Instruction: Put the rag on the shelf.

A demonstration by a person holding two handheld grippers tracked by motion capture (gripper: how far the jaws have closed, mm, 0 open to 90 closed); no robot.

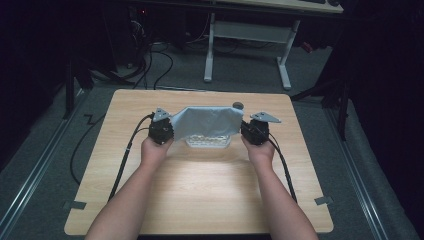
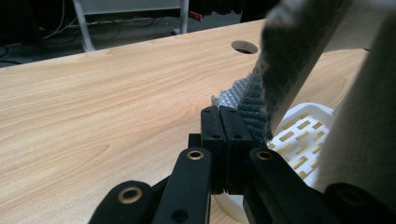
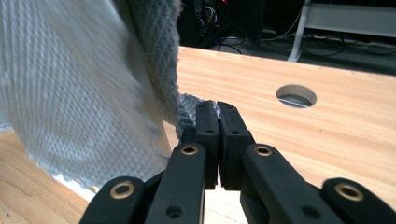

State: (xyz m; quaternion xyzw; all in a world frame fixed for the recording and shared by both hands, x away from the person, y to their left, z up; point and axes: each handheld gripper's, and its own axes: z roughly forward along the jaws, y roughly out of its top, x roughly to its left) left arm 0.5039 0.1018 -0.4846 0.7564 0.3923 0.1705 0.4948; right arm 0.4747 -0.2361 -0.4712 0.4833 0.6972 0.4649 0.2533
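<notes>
At the far middle of the counter (image 1: 200,200), you hold a pale blue-grey cloth (image 1: 207,122) stretched between your two grippers. On the left, your left hand (image 1: 152,150) carries the left gripper (image 1: 162,129), with its grey three-cornered plate on top and its black cable trailing back along your forearm toward the near left edge. In the left gripper view the left gripper (image 2: 225,122) has its jaws pressed together, with a textured corner of the cloth (image 2: 289,51) pinched at their tips; the cloth rises from there toward the upper right.

Between the grippers the cloth hangs as a sagging sheet, raised above the counter. Under its lower edge sits a white slotted basket (image 1: 207,141), resting on the counter; the left gripper view shows its rim and slots (image 2: 303,133) just to the right of the jaws.

On the right, your right hand (image 1: 261,150) carries the right gripper (image 1: 254,131), also with a grey plate on top and a cable running back to the near right. In the right gripper view the right gripper (image 3: 215,114) has its jaws closed tight on the cloth's other corner, and the cloth (image 3: 70,84) drapes away to the left. A round hole (image 3: 296,95) in the counter lies just beyond the jaws.
</notes>
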